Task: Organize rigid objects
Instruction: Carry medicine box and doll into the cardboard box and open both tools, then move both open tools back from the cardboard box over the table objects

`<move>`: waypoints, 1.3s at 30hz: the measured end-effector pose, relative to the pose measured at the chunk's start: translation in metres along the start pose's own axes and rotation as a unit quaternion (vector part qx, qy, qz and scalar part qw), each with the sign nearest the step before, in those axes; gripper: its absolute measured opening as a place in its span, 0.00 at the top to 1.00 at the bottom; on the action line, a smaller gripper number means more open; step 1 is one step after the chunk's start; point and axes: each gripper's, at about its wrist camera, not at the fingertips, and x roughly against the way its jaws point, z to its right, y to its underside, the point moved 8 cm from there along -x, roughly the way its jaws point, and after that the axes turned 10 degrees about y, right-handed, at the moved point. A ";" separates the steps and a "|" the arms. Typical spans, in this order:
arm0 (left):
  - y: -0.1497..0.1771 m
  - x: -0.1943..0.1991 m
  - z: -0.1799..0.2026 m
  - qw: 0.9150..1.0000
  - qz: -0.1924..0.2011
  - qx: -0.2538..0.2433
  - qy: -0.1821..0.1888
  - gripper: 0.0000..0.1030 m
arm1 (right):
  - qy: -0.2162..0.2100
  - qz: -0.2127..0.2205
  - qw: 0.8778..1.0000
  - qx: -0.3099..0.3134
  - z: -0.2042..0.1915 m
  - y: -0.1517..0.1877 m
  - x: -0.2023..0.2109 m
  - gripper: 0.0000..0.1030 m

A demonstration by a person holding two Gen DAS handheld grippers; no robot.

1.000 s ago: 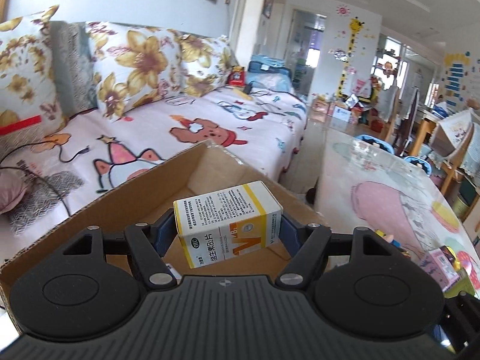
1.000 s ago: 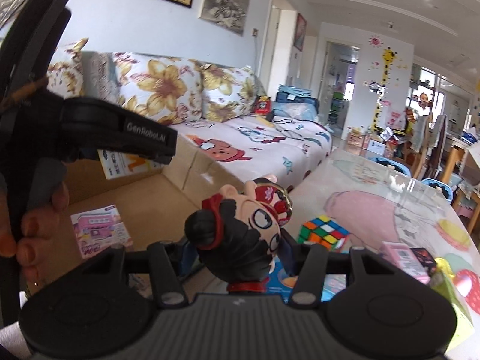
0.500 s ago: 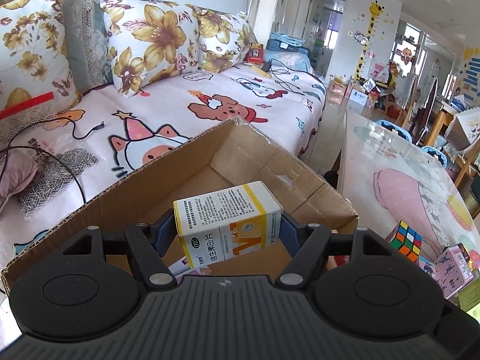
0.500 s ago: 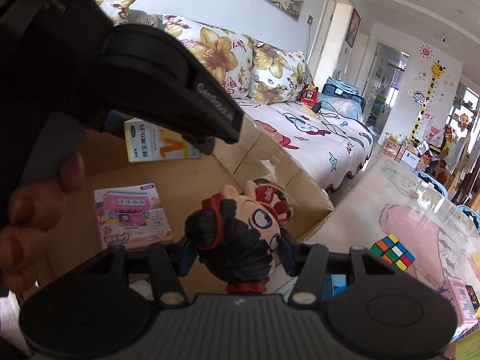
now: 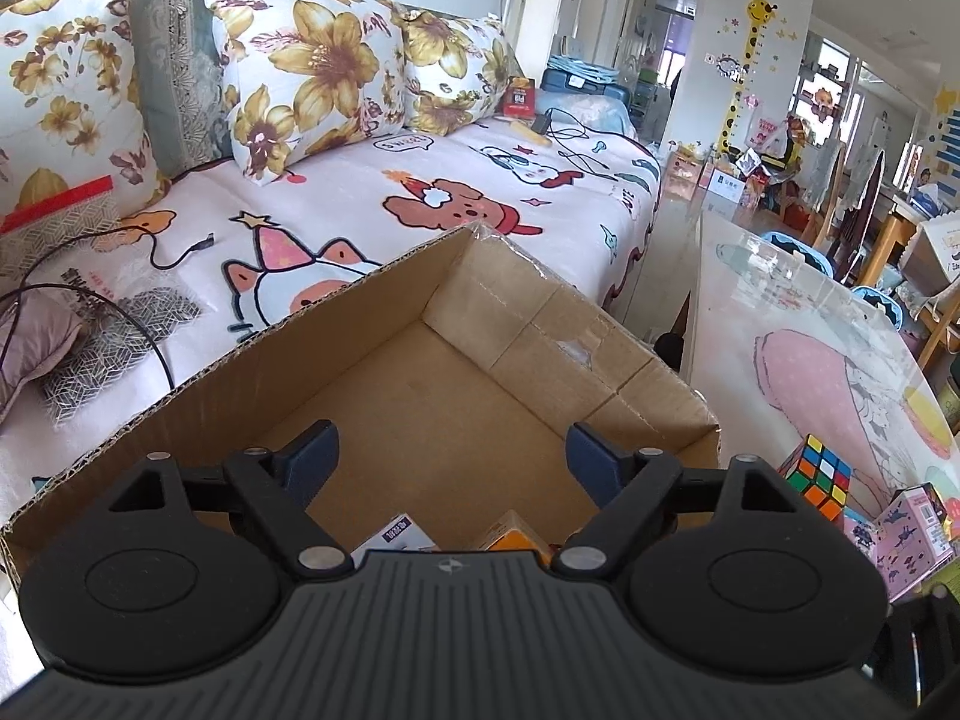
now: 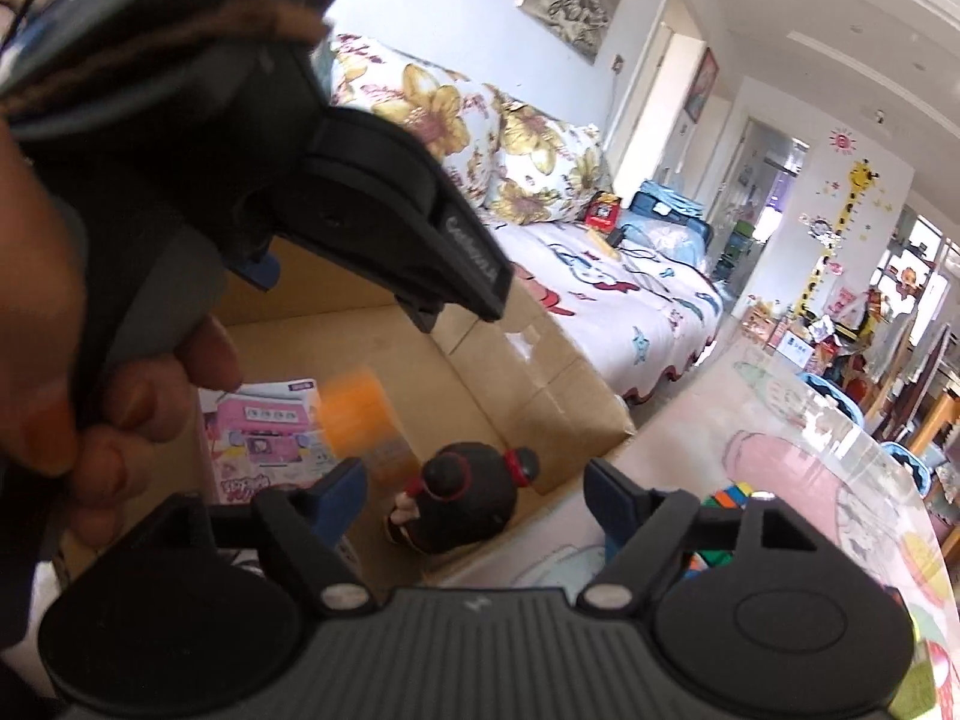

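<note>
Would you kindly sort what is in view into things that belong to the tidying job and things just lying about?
Job:
cardboard box
doll
orange-and-white carton
pink packet
puzzle cube
pink box

Lying about:
flowered cushions
sofa cover
black cable

We cannot read any text: the lettering on the left gripper's body point(image 6: 474, 252), upper left of centre, is blurred.

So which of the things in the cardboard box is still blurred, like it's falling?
The orange-and-white box, smeared mid-drop; the doll and pink packet look sharp.
</note>
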 end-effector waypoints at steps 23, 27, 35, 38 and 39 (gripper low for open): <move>-0.001 -0.009 0.022 0.997 0.010 -0.070 0.041 0.00 | 0.053 -0.018 0.995 -0.085 0.043 0.036 0.028 0.17; 0.000 -0.011 0.025 0.995 0.010 -0.084 0.049 0.00 | 0.055 -0.019 0.994 -0.090 0.048 0.042 0.033 0.17; 0.002 -0.015 0.032 0.992 0.010 -0.115 0.059 0.00 | 0.067 -0.017 0.992 -0.105 0.064 0.053 0.040 0.17; 0.000 -0.018 0.034 0.990 0.010 -0.124 0.063 0.00 | 0.075 -0.014 0.991 -0.114 0.073 0.057 0.043 0.17; 0.000 -0.018 0.034 0.990 0.010 -0.127 0.065 0.00 | 0.079 -0.014 0.990 -0.117 0.077 0.057 0.045 0.17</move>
